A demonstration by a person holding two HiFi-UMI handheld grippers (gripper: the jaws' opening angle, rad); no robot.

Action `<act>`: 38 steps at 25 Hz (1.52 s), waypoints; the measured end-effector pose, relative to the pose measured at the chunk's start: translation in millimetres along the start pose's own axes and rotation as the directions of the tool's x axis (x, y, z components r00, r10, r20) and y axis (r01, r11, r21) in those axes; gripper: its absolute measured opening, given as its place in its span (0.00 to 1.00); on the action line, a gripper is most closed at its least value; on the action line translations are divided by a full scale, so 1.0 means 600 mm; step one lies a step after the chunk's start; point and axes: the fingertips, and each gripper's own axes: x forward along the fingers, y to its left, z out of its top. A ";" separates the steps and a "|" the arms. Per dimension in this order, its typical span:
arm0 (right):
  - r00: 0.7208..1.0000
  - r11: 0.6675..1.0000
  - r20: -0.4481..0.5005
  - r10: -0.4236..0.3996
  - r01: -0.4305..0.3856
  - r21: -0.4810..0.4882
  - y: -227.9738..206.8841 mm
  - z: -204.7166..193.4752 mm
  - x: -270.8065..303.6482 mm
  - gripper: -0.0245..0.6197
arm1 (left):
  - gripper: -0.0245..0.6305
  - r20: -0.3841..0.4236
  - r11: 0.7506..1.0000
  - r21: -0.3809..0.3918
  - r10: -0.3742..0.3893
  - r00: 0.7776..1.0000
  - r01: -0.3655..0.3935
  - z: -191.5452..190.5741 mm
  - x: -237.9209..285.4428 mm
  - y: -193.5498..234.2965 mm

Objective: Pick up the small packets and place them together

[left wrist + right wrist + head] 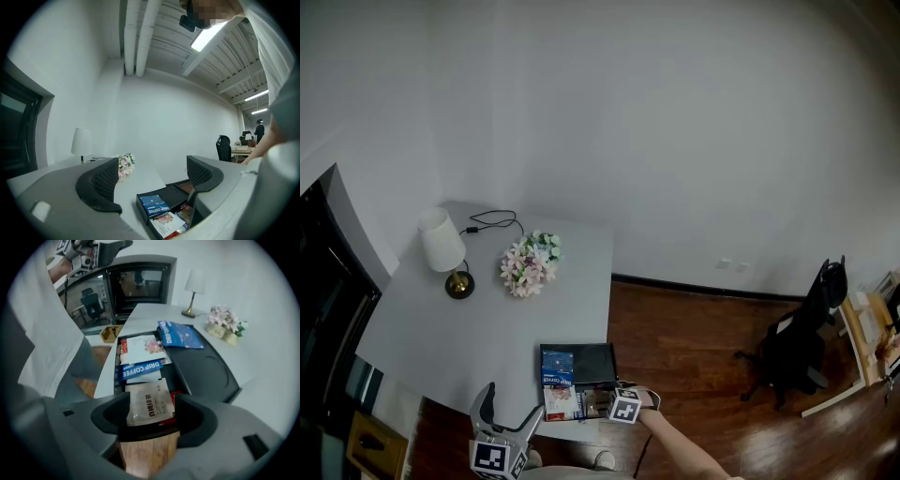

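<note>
**Head view:** A black tray [592, 360] sits at the counter's [487, 319] near edge, by its right corner. A blue packet [556, 365] lies in the tray's left part, and a white packet [562, 401] lies nearer still. A lamp [442, 246] and flowers [529, 263] stand toward the far edge. Beyond are a white wall and a wood floor [694, 347] with an office chair [802, 342]. The left tongs [511, 412] hang off the near edge. The right tongs [614, 401] are over the tray's near end.

**Left gripper view:** The left tongs are spread wide with nothing between them. The tray lies beyond.

**Right gripper view:** Packets fill the tray's left compartment, and the right compartment is mostly bare. The right tongs are half spread astride a tan packet [149, 401] at the tray's near end, with a red packet [176, 397] just beside it. The pads sit by the tan packet's side edges without clearly pinching it.
</note>
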 end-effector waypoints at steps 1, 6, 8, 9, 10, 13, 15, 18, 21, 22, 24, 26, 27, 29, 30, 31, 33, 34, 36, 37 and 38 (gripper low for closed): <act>0.999 0.999 -0.029 0.026 -0.026 -0.024 0.004 -0.002 0.013 0.49 | 0.72 -0.002 1.000 0.001 0.005 1.000 -0.005 -0.001 -0.002 0.000; 0.982 0.982 -0.175 0.072 -0.100 -0.158 0.015 -0.017 0.061 0.49 | 0.72 -0.008 0.999 -0.009 0.036 0.999 -0.036 -0.006 -0.017 0.009; 0.972 0.972 -0.230 0.044 -0.094 -0.213 0.010 -0.025 0.068 0.42 | 0.72 -0.009 0.999 -0.011 0.048 0.999 -0.048 -0.007 -0.022 0.014; 0.969 0.970 -0.243 0.036 -0.092 -0.226 0.009 -0.027 0.068 0.42 | 0.72 -0.010 0.999 -0.013 0.052 0.999 -0.053 -0.008 -0.024 0.016; 0.968 0.968 -0.250 0.030 -0.090 -0.233 0.008 -0.028 0.069 0.41 | 0.72 -0.012 0.998 -0.015 0.057 0.998 -0.057 -0.010 -0.026 0.018; 0.964 0.966 -0.264 -0.003 -0.066 -0.250 0.006 -0.029 0.072 0.41 | 0.71 -0.017 0.998 -0.024 0.060 0.998 -0.061 -0.017 -0.028 0.021; 0.963 0.967 -0.270 -0.018 -0.052 -0.251 0.007 -0.027 0.074 0.40 | 0.71 -0.016 0.998 -0.026 0.054 0.998 -0.055 -0.019 -0.026 0.020; 0.966 0.969 -0.257 -0.034 -0.030 -0.243 0.012 -0.022 0.075 0.33 | 0.71 -0.008 0.999 -0.030 0.044 0.999 -0.044 -0.019 -0.021 0.015; 0.973 0.977 -0.223 -0.061 0.012 -0.214 0.015 -0.015 0.073 0.23 | 0.70 -0.003 0.999 -0.030 0.027 1.000 -0.027 -0.018 -0.014 0.007; 0.976 0.978 -0.207 -0.067 0.023 -0.208 0.017 -0.012 0.069 0.20 | 0.70 0.001 0.999 -0.030 0.020 1.000 -0.020 -0.016 -0.012 0.003; 0.983 0.979 -0.161 -0.084 0.051 -0.199 0.023 -0.005 0.054 0.17 | 0.70 0.009 0.999 -0.031 0.012 1.000 -0.011 -0.011 -0.010 -0.002; 0.987 0.979 -0.102 -0.123 0.104 -0.177 0.026 0.004 0.026 0.17 | 0.70 0.011 0.999 -0.035 0.010 1.000 -0.010 -0.008 -0.010 -0.001; 0.986 0.978 -0.070 -0.149 0.137 -0.157 0.026 0.008 0.008 0.17 | 0.70 0.009 0.999 -0.037 0.012 1.000 -0.012 -0.009 -0.011 0.000; 0.979 0.973 -0.009 -0.204 0.202 -0.109 0.028 0.015 -0.032 0.17 | 0.70 0.003 0.999 -0.038 0.018 1.000 -0.018 -0.012 -0.013 0.003; 0.973 0.969 0.017 -0.229 0.229 -0.087 0.030 0.018 -0.053 0.17 | 0.70 0.001 0.999 -0.037 0.020 1.000 -0.020 -0.013 -0.015 0.004; 0.968 0.965 0.043 -0.249 0.251 -0.068 0.032 0.021 -0.073 0.17 | 0.69 0.001 0.999 -0.036 0.023 1.000 -0.023 -0.015 -0.016 0.005; 0.956 0.958 0.095 -0.278 0.283 -0.041 0.034 0.032 -0.111 0.17 | 0.69 -0.002 0.999 -0.037 0.028 1.000 -0.028 -0.016 -0.018 0.006; 0.950 0.954 0.118 -0.289 0.296 -0.039 0.033 0.040 -0.128 0.17 | 0.69 -0.004 0.999 -0.037 0.030 1.000 -0.030 -0.018 -0.020 0.007; 0.941 0.948 0.153 -0.301 0.313 -0.057 0.019 0.057 -0.155 0.17 | 0.69 -0.009 0.999 -0.036 0.030 1.000 -0.031 -0.020 -0.021 0.008; 0.939 0.946 0.163 -0.303 0.317 -0.071 0.006 0.065 -0.164 0.17 | 0.69 -0.011 0.999 -0.035 0.029 1.000 -0.029 -0.021 -0.020 0.008; 0.938 0.944 0.168 -0.302 0.319 -0.084 -0.012 0.072 -0.169 0.17 | 0.70 -0.012 0.999 -0.033 0.028 1.000 -0.028 -0.021 -0.020 0.008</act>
